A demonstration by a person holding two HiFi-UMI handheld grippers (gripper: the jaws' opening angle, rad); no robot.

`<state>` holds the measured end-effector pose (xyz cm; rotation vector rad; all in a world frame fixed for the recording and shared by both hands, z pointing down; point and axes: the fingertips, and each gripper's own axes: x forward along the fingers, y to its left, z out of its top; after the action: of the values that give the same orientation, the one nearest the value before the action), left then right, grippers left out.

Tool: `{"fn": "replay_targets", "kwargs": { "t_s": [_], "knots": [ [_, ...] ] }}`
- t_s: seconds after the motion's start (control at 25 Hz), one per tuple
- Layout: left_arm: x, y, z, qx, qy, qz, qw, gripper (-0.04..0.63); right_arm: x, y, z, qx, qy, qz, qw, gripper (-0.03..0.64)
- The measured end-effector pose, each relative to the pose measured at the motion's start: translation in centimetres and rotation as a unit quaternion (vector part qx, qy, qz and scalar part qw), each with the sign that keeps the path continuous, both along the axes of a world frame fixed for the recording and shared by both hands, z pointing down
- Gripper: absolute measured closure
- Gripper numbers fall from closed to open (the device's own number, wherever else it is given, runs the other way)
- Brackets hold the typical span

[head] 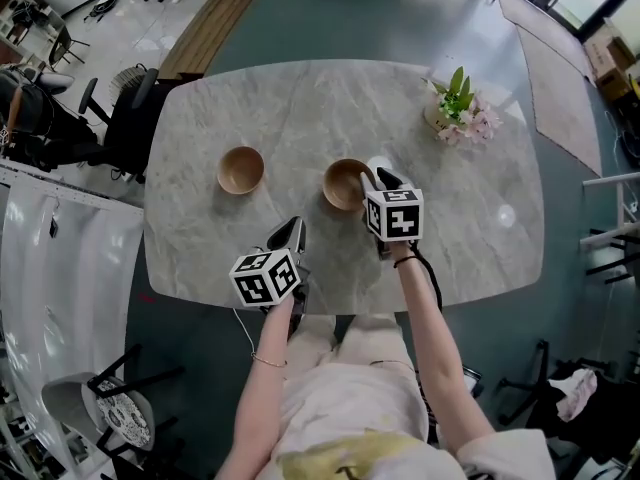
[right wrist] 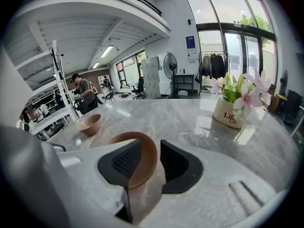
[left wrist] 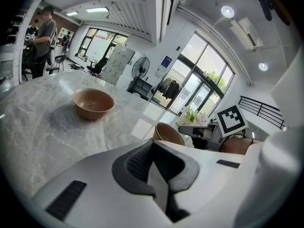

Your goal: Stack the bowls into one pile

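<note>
- Two bowls on the bench (head: 300, 98), well apart: far bowl (head: 240, 169) at left, near bowl (head: 345, 183) at centre.
- Right gripper (head: 372, 175) jaws released, straddling the near bowl's rim; left gripper (head: 292, 230) jaws clenched, empty.
- Seat the rim deep between the jaws before clamping, then lift level.
- Can't tell if either jaw touches the rim.

A grey marble oval tabletop (head: 300, 108) spreads ahead of the right gripper (right wrist: 151, 151). A white pot of pink flowers (right wrist: 230, 110) stands to its right. Tall glazed windows (right wrist: 228, 27) and a black standing fan (right wrist: 169, 63) lie far beyond.
</note>
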<state>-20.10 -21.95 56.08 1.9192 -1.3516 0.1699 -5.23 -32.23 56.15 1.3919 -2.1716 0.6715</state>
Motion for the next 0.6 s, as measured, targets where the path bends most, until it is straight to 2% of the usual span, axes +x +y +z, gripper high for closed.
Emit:
{"fn": "replay_targets", "kwargs": {
  "t_s": [0.4,0.6],
  "knots": [
    [-1.5,0.2,-0.4,0.008,-0.003,0.000,1.0000,0.595,-0.1,0.9,-1.9,0.019,-0.038,0.021,0.999,0.506],
    [-2.6,0.4,-0.8,0.015,-0.006,0.003,0.9999,0.595,-1.1,1.5,-2.9,0.034,-0.040,0.017,0.998,0.532]
  ]
}}
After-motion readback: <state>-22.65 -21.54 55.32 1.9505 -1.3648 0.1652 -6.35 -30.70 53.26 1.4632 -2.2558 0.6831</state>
